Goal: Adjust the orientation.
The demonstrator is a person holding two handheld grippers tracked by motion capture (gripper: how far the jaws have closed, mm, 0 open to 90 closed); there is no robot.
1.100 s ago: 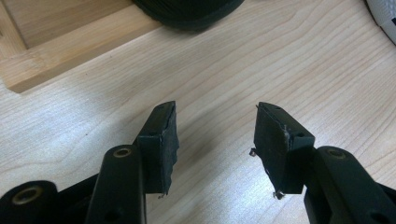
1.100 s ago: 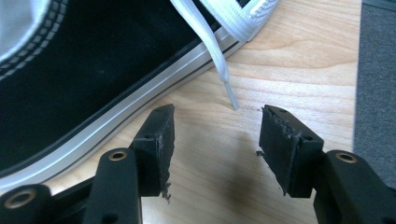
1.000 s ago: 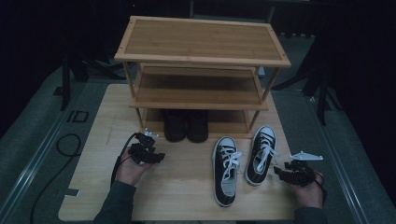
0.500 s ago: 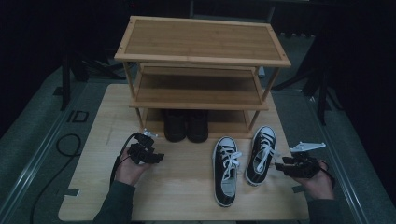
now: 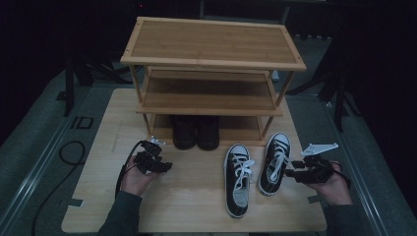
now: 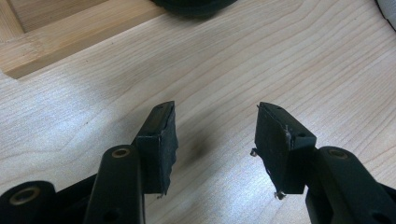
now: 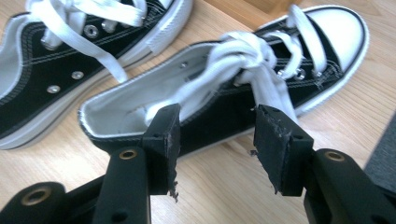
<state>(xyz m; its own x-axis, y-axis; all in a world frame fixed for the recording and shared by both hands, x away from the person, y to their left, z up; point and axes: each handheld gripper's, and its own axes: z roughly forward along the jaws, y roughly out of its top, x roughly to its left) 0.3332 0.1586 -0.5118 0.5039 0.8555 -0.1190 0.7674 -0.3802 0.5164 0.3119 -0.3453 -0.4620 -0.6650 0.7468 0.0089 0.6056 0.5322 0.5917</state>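
Two black-and-white sneakers lie on the wooden table: the left sneaker and the right sneaker. My right gripper is open beside the right sneaker's heel side; in the right gripper view the right sneaker lies just beyond the open jaws of my right gripper, with the left sneaker behind it. My left gripper is open and empty over bare wood, as the left gripper view shows my left gripper with nothing between its jaws.
A three-tier bamboo shoe rack stands at the back of the table. A pair of black shoes sits under its lowest shelf. A black cable trails off the table's left side onto the grey floor.
My right gripper has moved left, closer to the right sneaker's side. The left gripper has stayed nearly still.
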